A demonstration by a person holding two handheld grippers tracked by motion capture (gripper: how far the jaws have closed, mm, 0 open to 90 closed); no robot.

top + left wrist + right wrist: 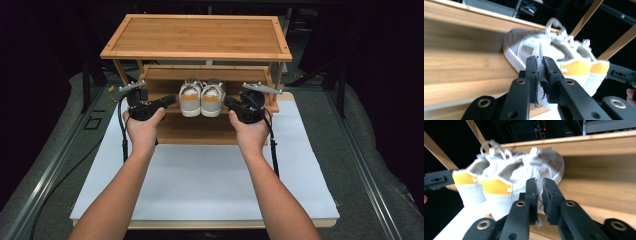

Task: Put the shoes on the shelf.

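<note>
Pair of white sneakers on bamboo rack, two tools flanking.
High view: sneakers (202, 97) on the middle shelf (172, 97), heels outward; left tool (170, 101) and right tool (229, 103) bracket them, seemingly for approach. Left gripper view: jaws pressed together, empty. Right gripper view: jaws nearly together, empty.

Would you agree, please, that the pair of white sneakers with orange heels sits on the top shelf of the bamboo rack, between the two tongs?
Not quite: the sneakers sit on the middle shelf, beneath the bare top shelf, as the high view shows. They do lie between the left tongs and right tongs.
</note>
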